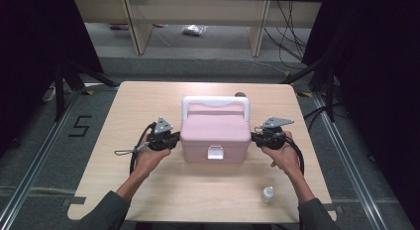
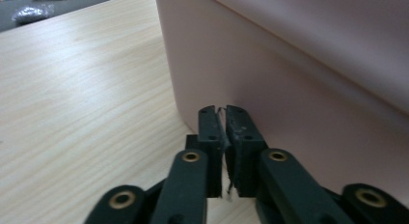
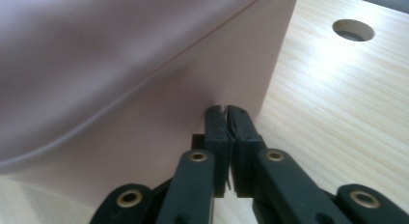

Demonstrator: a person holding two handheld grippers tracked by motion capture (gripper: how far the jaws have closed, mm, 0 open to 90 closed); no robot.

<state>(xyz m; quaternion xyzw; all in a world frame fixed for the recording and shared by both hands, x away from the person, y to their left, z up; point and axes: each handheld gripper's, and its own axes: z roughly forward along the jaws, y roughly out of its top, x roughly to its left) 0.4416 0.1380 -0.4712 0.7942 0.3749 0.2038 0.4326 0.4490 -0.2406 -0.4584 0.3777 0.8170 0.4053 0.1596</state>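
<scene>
**Pink case flanked by two closed grippers**

The left hand-held gripper (image 2: 222,109) is seen with its jaws drawn almost together, only a thin slit left between the pads and nothing caught in it; its tips are set against the left side wall of the pink case (image 2: 289,89), close to the wall's lower part. Whether the tips actually press on the plastic cannot be told. The right hand-held gripper (image 3: 225,108) is likewise closed on nothing, its tips placed at the opposite side wall of the case (image 3: 120,89), near the corner.

In the high view, the left hand-held gripper (image 1: 174,138) and the right hand-held gripper (image 1: 253,136) are held level at either side of the case (image 1: 214,131), each gripped by a hand entering from the bottom edge. The case is stood upright in the middle of the pale wooden worktop (image 1: 148,98), its lid closed, its white handle (image 1: 216,102) folded toward the far side and its white latch (image 1: 215,152) turned toward the person. A small white dropper bottle (image 1: 267,194) is stood near the right forearm, well apart from the case. A round cable hole (image 3: 353,30) is cut in the worktop beyond the case.
</scene>
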